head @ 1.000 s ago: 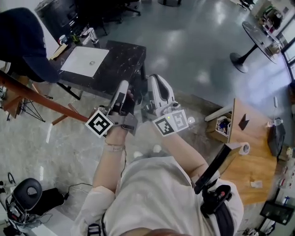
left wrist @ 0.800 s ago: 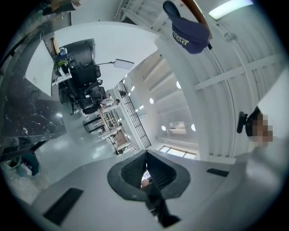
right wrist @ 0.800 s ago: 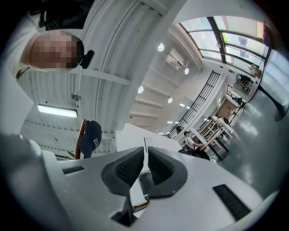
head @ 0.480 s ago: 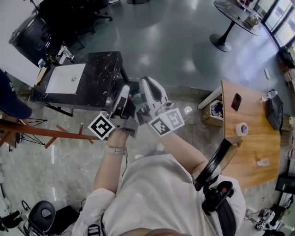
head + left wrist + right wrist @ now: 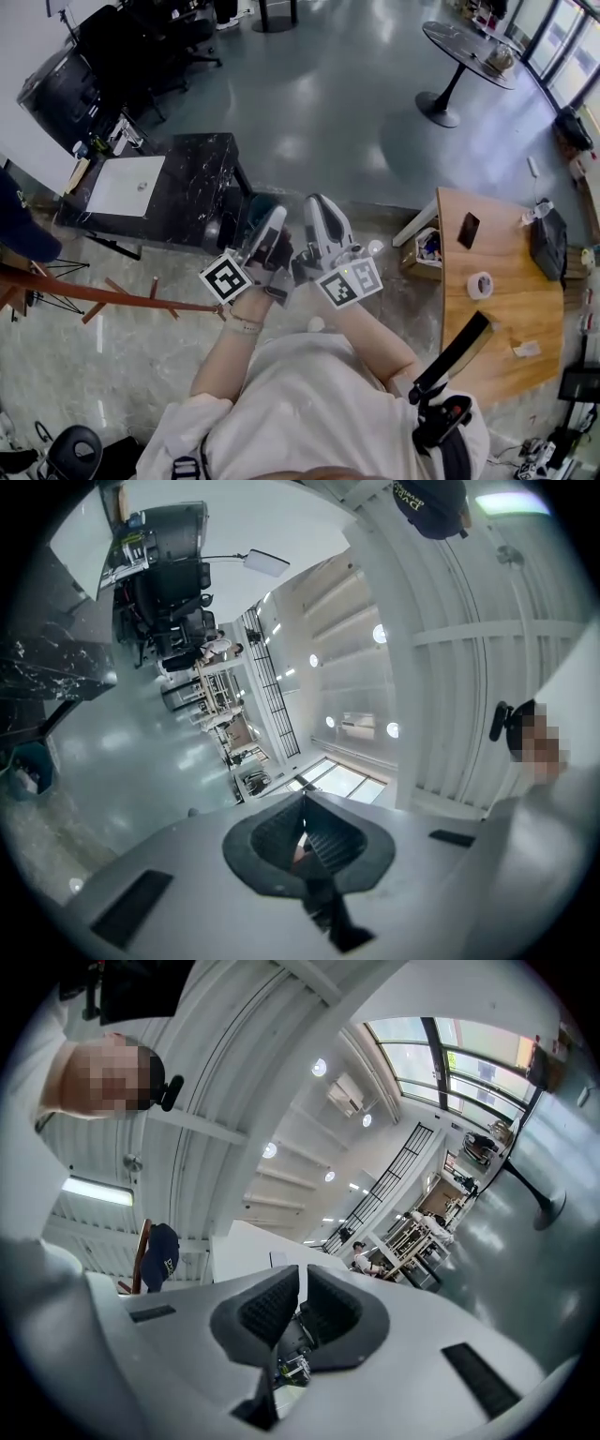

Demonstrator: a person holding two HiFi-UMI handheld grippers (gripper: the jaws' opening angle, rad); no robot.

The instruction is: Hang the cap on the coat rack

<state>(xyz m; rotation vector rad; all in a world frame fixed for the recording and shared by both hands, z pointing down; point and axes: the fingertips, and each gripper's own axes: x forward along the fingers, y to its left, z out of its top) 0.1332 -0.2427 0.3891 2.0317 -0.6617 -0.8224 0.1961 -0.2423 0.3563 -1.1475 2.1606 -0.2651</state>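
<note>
A dark navy cap [image 5: 19,230] hangs at the left edge of the head view, over the red-brown wooden coat rack [image 5: 112,295]. The cap [image 5: 431,503] also shows at the top of the left gripper view. In the right gripper view the cap [image 5: 161,1255] sits on the rack's wooden post [image 5: 141,1258], far off. My left gripper [image 5: 277,217] and right gripper [image 5: 319,202] are held side by side before my chest, well apart from the rack. The left gripper [image 5: 302,803] and the right gripper [image 5: 302,1274] both have their pads together with nothing between them.
A black marble table [image 5: 202,187] with a white sheet [image 5: 127,186] stands ahead on the left. At the right is a wooden desk [image 5: 497,328] with a tape roll [image 5: 479,284] and a phone [image 5: 467,230]. A round table [image 5: 464,56] stands far back.
The head view has swung right, so the cap and rack have slid to the left edge. Both grippers stay together in front of me, shifted slightly right.
</note>
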